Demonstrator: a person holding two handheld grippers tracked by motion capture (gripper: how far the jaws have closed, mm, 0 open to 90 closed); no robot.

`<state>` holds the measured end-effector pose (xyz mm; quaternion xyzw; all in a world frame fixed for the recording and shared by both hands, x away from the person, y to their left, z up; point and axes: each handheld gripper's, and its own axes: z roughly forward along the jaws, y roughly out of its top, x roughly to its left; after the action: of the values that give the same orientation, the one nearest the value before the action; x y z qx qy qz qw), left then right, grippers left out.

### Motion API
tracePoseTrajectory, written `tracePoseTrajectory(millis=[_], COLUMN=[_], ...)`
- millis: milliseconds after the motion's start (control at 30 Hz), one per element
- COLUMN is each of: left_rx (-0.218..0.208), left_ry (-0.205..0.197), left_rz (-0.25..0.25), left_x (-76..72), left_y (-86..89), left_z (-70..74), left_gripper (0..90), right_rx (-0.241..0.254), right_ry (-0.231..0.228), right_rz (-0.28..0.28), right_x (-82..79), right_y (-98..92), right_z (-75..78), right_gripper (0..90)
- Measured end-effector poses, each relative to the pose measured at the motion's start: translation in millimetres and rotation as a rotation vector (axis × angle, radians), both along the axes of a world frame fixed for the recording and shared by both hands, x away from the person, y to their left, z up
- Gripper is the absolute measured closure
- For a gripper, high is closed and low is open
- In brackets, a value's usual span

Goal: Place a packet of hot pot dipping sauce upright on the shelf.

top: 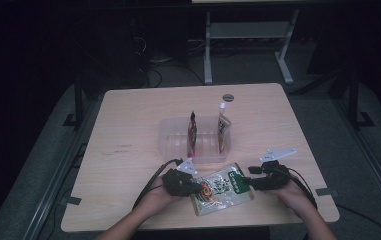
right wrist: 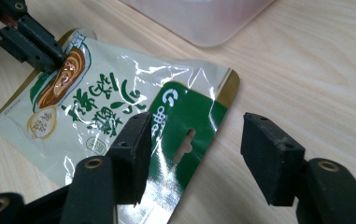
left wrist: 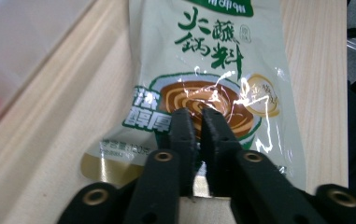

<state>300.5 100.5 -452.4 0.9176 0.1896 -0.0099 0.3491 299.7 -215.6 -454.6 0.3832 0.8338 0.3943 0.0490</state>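
Observation:
A flat sauce packet [top: 222,189] [left wrist: 213,70] [right wrist: 119,102], pale with a green header and a brown swirl picture, lies on the wooden table near its front edge. My left gripper [top: 199,189] [left wrist: 198,114] rests over the packet's picture end, its jaws almost together with only a thin slit and nothing visibly pinched between them. It also appears in the right gripper view [right wrist: 54,60], tips on the picture. My right gripper [top: 245,182] [right wrist: 196,123] stands open over the green header end, one jaw above the packet and the other above bare table.
A clear plastic bin [top: 178,142] [right wrist: 203,18] stands just beyond the packet and holds two upright pouches [top: 192,132] [top: 223,127]. A small dark round disc [top: 228,97] lies near the table's far edge. The table's front edge is close behind both hands.

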Motion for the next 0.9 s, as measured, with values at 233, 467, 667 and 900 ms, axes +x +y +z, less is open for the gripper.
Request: tracePoseTrajectory(millis=[233, 467, 667, 900], left_rx=[-0.027, -0.046, -0.051, -0.036], left_ry=[-0.03, -0.048, -0.099, -0.109], left_rz=[-0.022, -0.032, -0.036, -0.058], left_x=[8.4, 13.1, 12.1, 20.2], left_y=[-2.9, -10.7, -13.1, -24.2], left_z=[9.7, 3.8, 5.5, 1.0], left_gripper=[54.5, 30.8, 25.7, 24.1], right_rx=[-0.001, -0.006, -0.016, -0.023], right_ry=[0.005, -0.008, -0.017, -0.021], right_rz=[-0.005, -0.002, -0.006, -0.006], right_x=[-0.9, -0.8, -1.5, -1.4], right_y=[-0.9, -1.9, -2.5, -2.6], right_z=[0.4, -0.7, -0.1, 0.1], right_gripper=[40.5, 39.1, 39.0, 39.0])
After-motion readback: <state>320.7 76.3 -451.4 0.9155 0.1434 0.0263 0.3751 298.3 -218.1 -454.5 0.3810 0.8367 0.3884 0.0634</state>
